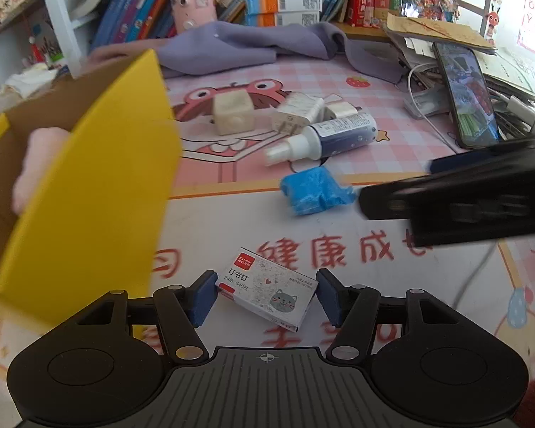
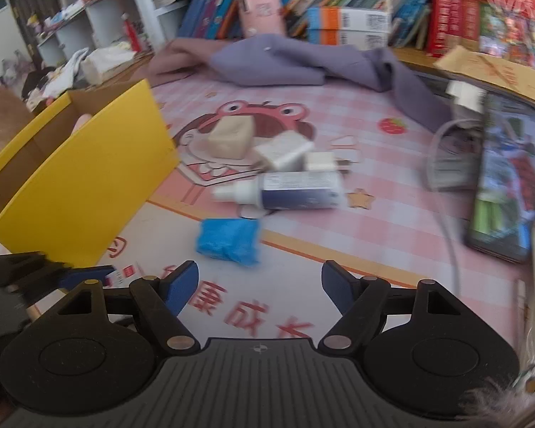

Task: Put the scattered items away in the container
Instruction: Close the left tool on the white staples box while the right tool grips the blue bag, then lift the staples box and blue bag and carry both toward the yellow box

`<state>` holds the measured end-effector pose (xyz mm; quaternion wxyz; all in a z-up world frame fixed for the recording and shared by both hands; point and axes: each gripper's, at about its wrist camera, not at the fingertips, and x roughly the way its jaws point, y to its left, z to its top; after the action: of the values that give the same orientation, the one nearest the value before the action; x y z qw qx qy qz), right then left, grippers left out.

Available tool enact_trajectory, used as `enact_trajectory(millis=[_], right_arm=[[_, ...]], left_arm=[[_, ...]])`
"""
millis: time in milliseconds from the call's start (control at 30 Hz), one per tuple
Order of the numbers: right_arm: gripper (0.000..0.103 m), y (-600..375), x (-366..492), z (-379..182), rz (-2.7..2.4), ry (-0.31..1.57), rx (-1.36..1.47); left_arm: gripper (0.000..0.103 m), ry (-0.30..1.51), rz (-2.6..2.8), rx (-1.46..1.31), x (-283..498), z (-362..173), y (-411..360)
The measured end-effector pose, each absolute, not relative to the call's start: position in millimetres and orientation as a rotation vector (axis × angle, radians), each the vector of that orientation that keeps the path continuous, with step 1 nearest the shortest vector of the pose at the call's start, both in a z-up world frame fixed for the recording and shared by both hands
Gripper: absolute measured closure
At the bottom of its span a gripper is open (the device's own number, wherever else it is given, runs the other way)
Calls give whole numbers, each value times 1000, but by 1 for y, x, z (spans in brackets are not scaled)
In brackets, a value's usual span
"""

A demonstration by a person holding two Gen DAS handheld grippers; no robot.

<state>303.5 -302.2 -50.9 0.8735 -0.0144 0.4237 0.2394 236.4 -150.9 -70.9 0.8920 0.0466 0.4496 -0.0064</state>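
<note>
Staple box (image 1: 266, 287) is sitting pinched between my left gripper (image 1: 266, 294) pads; my right gripper (image 2: 259, 287) is hanging spread, empty, motion-blurred; yellow box (image 2: 85, 174) is cropped.

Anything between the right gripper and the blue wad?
Nothing visible. The right gripper stands open with bare mat between its pads and the blue wad just ahead; the spray bottle lies beyond it.

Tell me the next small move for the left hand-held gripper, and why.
Probably lift the staple box and carry it toward the yellow box. The left hand-held gripper has its blue pads against both ends of the staple box, and the yellow box stands open just to its left.
</note>
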Motion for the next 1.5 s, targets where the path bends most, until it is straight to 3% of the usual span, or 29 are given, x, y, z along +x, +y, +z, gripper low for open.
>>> enact_trajectory(millis=[333,500,600,733,800,867,1033,1133,1167,1200,1500], right_arm=[[34,-251,333,-68,509,888,-135],[52,-249,335,-83,461,910,-152],[57,-249,335,-82,462,897,-163],[54,-249,334,-82,463,902,-193],[36,-248,335,-82,448,902,-213],[32,-248,336,-83,454,889,-221],[32,-245,339,-85,460,868,-249],[38,-245,345,-86,469,881,-214],[44,-246,346,-86,469,881,-203],[57,-246,346,-85,465,875,-204],[61,-281,323,-59,500,888,-140]], left_arm=[[43,920,-1,100,206,-52,-136],[43,879,-10,116,199,-43,-136],[43,870,-14,112,199,-42,-134],[43,859,-27,118,199,-40,-136],[43,855,-35,122,198,-39,-138],[43,852,-38,128,197,-38,-140],[43,849,-23,115,191,-34,-139],[43,844,-19,111,189,-31,-139],[43,842,-19,110,188,-30,-140],[43,840,-20,111,188,-30,-140],[43,796,-62,136,188,-18,-152]])
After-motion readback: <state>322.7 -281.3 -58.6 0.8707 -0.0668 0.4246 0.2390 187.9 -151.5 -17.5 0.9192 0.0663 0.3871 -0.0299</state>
